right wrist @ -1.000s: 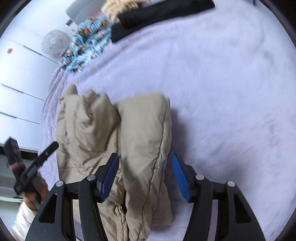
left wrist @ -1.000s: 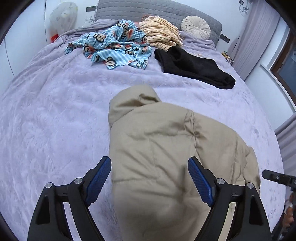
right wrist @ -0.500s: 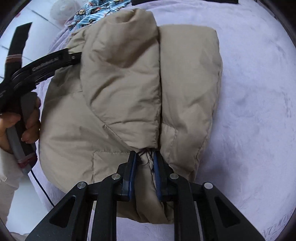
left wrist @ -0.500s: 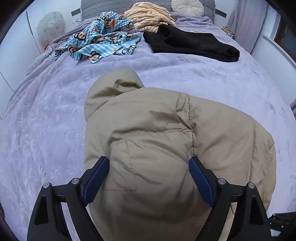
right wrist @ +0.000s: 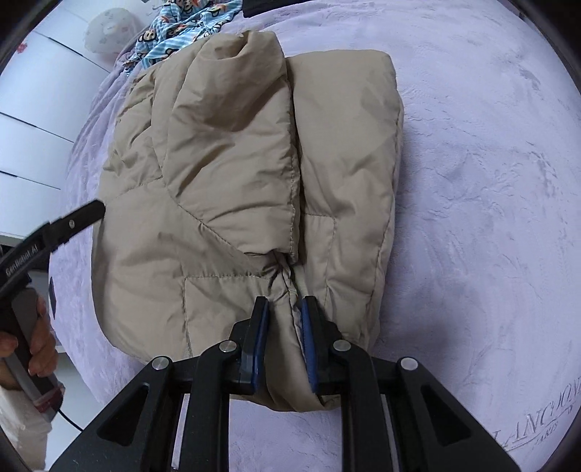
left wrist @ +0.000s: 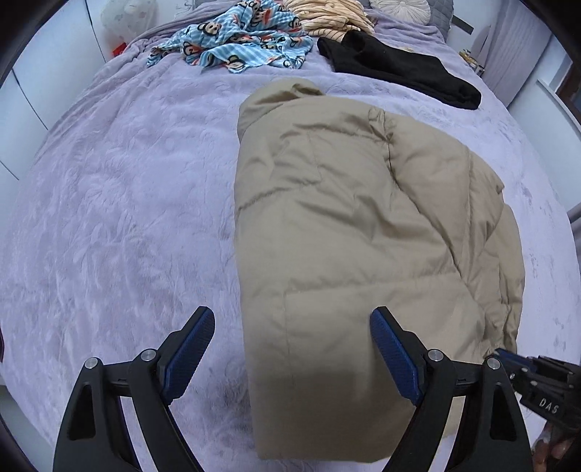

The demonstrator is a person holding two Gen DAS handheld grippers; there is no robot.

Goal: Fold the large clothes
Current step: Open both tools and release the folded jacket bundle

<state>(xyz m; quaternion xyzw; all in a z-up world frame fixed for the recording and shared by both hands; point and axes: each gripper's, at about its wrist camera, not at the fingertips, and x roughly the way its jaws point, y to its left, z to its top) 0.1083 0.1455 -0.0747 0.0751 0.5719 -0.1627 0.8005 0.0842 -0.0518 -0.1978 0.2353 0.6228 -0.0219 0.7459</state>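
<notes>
A beige puffer jacket (left wrist: 356, 232) lies folded in a bundle on the lilac bed cover (left wrist: 120, 203). It also fills the right wrist view (right wrist: 236, 174). My left gripper (left wrist: 290, 350) is open, its blue pads either side of the jacket's near edge, holding nothing. My right gripper (right wrist: 285, 319) is shut on a pinch of the jacket's near edge, by the seam between the folded parts. The left gripper's black body (right wrist: 54, 232) shows at the jacket's left side in the right wrist view.
At the far end of the bed lie a blue monkey-print cloth (left wrist: 236, 43), a striped orange garment (left wrist: 330, 18), a black garment (left wrist: 395, 69) and a round cushion (left wrist: 403, 5). White cupboard doors (right wrist: 32, 109) stand to the left.
The left gripper has shifted left, so the jacket now sits more to its right. The right gripper stays shut on the jacket's edge, which it gripped between one second and half a second ago.
</notes>
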